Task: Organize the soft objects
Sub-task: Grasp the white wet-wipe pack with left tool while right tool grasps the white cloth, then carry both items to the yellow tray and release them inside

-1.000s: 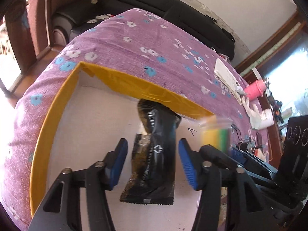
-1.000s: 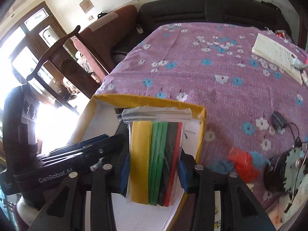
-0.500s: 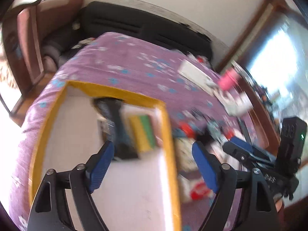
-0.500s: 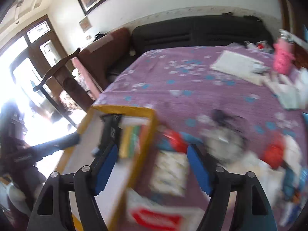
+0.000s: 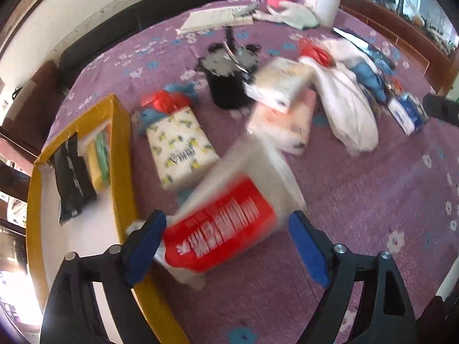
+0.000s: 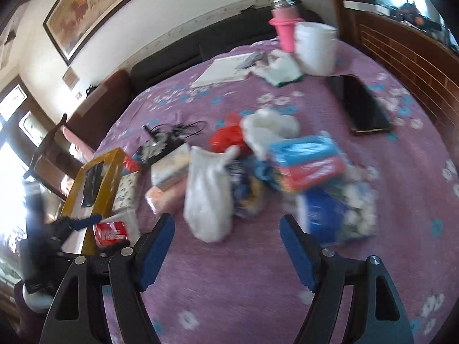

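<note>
Both claws now empty and spread wide. Left claw sits over a red-and-white plastic packet, fingers either side of it, not yet touching as far as the blur allows. A second ago this claw was open around the black pouch inside the box; it has since swung away to the pile. Right claw, which was pinching the striped zip bag a second ago, is now bare and faces a white plastic bag on the purple-covered desk.

Yellow-rimmed box holds two items: black pouch and striped zip bag, side by side.

Judgement: two placed, many left. Yellow-print tissue pack, pink pack and blue packs remain loose outside the box. Next grasp looks likely on the red packet
</note>
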The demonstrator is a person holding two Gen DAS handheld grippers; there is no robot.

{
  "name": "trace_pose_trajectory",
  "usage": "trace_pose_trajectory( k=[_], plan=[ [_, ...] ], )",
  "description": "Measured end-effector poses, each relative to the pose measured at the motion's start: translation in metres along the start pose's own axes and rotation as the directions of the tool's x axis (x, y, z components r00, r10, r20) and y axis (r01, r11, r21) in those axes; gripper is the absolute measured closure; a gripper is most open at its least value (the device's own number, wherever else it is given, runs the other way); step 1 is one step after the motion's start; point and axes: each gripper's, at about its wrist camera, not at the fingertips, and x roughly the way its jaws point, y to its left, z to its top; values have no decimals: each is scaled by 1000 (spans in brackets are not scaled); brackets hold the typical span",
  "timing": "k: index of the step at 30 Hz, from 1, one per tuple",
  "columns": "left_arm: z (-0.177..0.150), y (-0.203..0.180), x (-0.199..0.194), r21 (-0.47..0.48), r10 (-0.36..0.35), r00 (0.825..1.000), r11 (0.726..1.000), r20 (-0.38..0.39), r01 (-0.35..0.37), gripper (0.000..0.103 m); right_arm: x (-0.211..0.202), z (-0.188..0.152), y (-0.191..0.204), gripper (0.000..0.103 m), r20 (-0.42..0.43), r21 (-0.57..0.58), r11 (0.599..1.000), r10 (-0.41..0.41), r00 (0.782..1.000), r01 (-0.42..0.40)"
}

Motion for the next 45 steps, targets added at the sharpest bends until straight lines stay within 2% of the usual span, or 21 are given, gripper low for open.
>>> trace_pose_trajectory(
  k=[1, 2, 4, 6, 9, 11, 15, 17, 19, 22, 25, 29, 33, 36, 38, 40, 41, 43, 45],
  plan=[
    [-3, -5, -5, 4, -55, 998, 998, -10, 55, 15, -4, -2, -5, 23, 4, 3, 1000, 5, 1000, -5],
    [-5, -10, -11, 8, -142, 990, 990, -23, 142, 15, -6, -4, -10, 23, 6, 8, 1000, 13, 1000, -13],
    [-11, -16, -26, 14, -266, 963, 964, -30, 267, 15, -7, -7, -16, 23, 6, 11, 1000, 21, 1000, -21],
    [-15, -21, -42, 39, -245, 969, 969, 16, 244, 15, -7, -9, -24, 23, 10, 21, 999, 24, 1000, -25],
    [-16, -19, -48, 43, -148, 986, 989, 76, 145, 15, -7, -6, -35, 23, 22, 59, 998, 21, 1000, -22],
    [-13, -19, -36, 35, -123, 990, 992, 68, 121, 14, -10, -5, -45, 23, 31, 86, 996, 19, 999, -22],
    [-6, -30, -7, 79, -47, 997, 996, 62, 42, 15, -13, -2, -55, 23, 35, 108, 994, -3, 999, -1],
    [-4, -43, 4, 108, -39, 997, 994, 62, 32, 15, -14, 0, -57, 23, 29, 112, 994, -20, 999, 17],
    [-5, -55, 9, 120, -75, 996, 990, 51, 68, 16, -15, 2, -58, 23, 26, 108, 994, -30, 999, 27],
    [-10, -54, 5, 94, -174, 984, 981, 40, 169, 61, -14, 6, -51, 23, 21, 86, 996, -36, 999, 34],
    [-16, -43, -7, 36, -193, 978, 981, 83, 191, 62, -6, 6, -35, 23, 3, 50, 999, -16, 1000, 15],
    [-28, -11, -28, -83, -261, 955, 958, 144, 275, 62, 15, 6, -5, 23, -36, 4, 999, 33, 999, -33],
    [-42, 24, -49, -183, -327, 923, 913, 205, 364, 62, 43, 12, 36, 23, -40, -90, 996, -5, 999, 1],
    [-54, 47, -62, -231, -320, 915, 898, 245, 376, 61, 64, 14, 59, 23, -37, -169, 985, -48, 998, 41],
    [-63, 61, -70, -259, -303, 916, 892, 263, 370, 61, 82, 15, 71, 31, -48, -218, 973, -92, 995, 79],
    [-70, 73, -75, -282, -288, 918, 888, 274, 363, 61, 98, 14, 77, 59, -57, -259, 956, -159, 986, 139],
    [-74, 80, -78, -296, -278, 918, 885, 282, 359, 61, 103, 14, 77, 65, -43, -276, 942, -210, 977, 190],
    [-82, 96, -85, -317, -264, 917, 879, 298, 356, 61, 101, 14, 75, 82, -31, -271, 941, -219, 975, 203],
    [-89, 112, -93, -339, -242, 917, 874, 318, 348, 61, 95, 15, 70, 88, -36, -249, 950, -205, 978, 190]
  ],
)
